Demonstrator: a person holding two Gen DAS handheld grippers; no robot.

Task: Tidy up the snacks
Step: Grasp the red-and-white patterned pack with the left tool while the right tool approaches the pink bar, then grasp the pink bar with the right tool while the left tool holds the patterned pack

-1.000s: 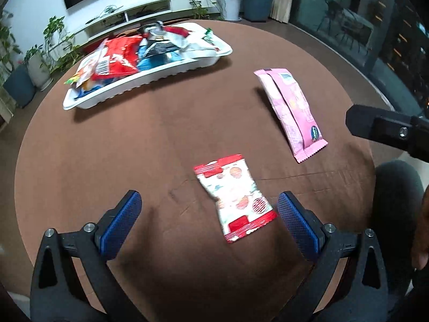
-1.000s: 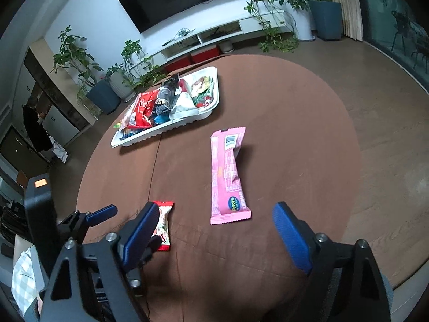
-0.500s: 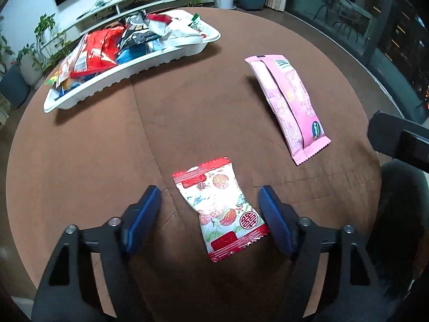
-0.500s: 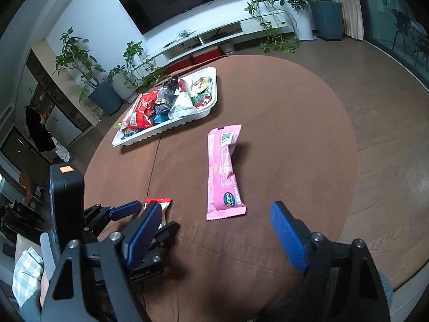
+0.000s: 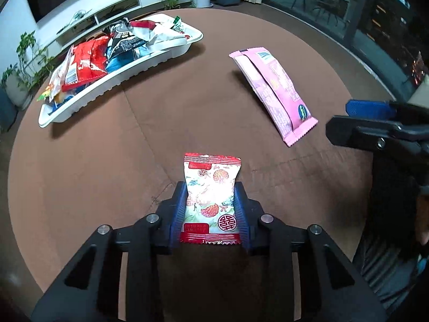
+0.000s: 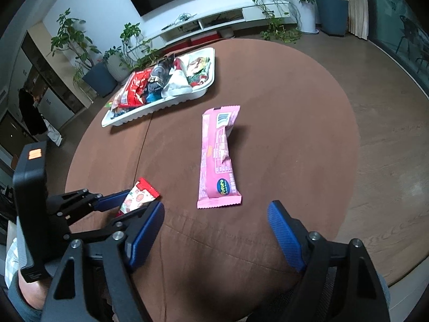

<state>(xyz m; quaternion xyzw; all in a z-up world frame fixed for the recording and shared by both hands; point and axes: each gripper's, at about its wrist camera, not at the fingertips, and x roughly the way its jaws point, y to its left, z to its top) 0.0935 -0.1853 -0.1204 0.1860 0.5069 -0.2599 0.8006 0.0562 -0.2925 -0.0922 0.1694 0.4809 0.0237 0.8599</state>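
My left gripper (image 5: pixel 210 209) is closing on the small red-and-white snack packet (image 5: pixel 211 198) near the brown table's (image 5: pixel 93 161) edge; my right gripper (image 6: pixel 214 236) gapes wide, closing slightly on nothing.

The room is dim, soft shadows lie on the brown desk (image 5: pixel 187 112), and the edges bend and go dark.

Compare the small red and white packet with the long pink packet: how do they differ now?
The red and white packet is short and squarish; the pink packet is long and narrow. The closing left gripper has the red and white packet between its pads, while the pink packet lies free, ahead of the open right gripper. Both are sealed snacks outside the white tray.
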